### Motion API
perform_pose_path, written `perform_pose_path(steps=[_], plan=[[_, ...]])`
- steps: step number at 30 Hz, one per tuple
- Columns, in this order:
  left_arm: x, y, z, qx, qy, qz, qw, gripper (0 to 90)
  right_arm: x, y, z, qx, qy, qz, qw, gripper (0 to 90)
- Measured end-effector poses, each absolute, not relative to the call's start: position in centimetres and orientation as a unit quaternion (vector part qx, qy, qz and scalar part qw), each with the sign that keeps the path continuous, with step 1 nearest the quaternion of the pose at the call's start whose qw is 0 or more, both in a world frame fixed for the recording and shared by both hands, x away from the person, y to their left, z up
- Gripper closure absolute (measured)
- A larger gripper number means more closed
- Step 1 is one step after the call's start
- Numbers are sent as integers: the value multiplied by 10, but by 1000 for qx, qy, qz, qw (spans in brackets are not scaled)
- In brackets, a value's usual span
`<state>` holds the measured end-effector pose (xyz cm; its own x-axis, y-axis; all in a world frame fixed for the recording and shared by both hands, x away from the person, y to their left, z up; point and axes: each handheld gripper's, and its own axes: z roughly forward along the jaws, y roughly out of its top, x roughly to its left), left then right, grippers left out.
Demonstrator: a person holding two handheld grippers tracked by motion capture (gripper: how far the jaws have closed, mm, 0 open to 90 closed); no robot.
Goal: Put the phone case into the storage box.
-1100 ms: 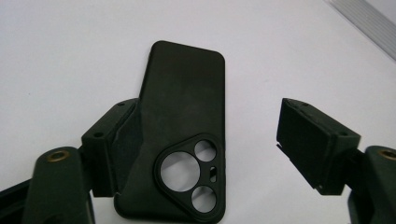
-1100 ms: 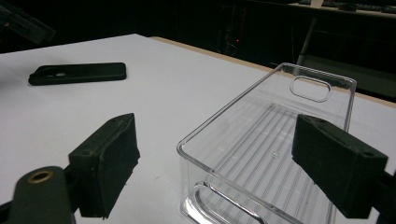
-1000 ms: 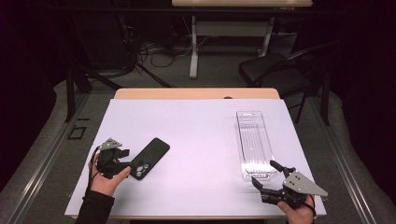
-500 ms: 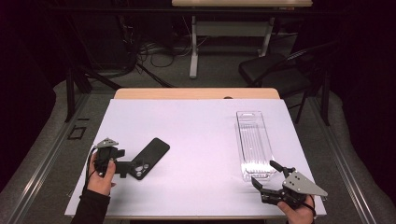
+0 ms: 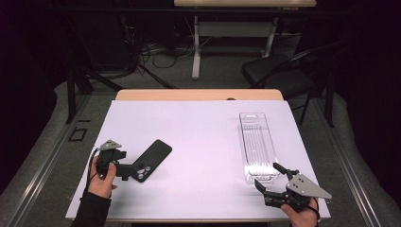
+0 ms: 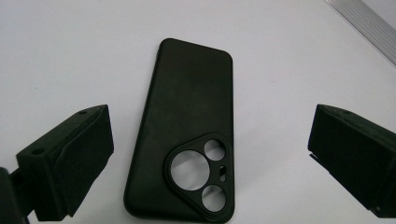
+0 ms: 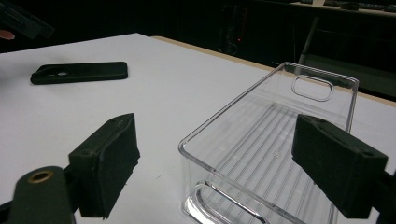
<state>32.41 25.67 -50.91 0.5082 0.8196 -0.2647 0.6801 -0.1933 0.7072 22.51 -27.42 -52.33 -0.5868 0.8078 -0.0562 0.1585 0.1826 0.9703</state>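
The black, soft-looking phone case with its round camera cut-outs lay flat on the white table, on the left side near the front edge. Its camera end was between the two black jaws of the left gripper, and the jaws had just been opening; they stood wide apart and did not touch the case. A hand held this gripper low over the table.

Well apart, on the right side, stood a long clear plastic tray with a ribbed floor. The right gripper waited just beside the near end of the tray, its jaws also apart, with nothing between the pads.
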Motion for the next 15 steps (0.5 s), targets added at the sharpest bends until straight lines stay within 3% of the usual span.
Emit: perform_pose_path(steps=[15], plan=[[334,253,-501,776,480,89,400,9,225,-274,-524,342,708,540,300,139]])
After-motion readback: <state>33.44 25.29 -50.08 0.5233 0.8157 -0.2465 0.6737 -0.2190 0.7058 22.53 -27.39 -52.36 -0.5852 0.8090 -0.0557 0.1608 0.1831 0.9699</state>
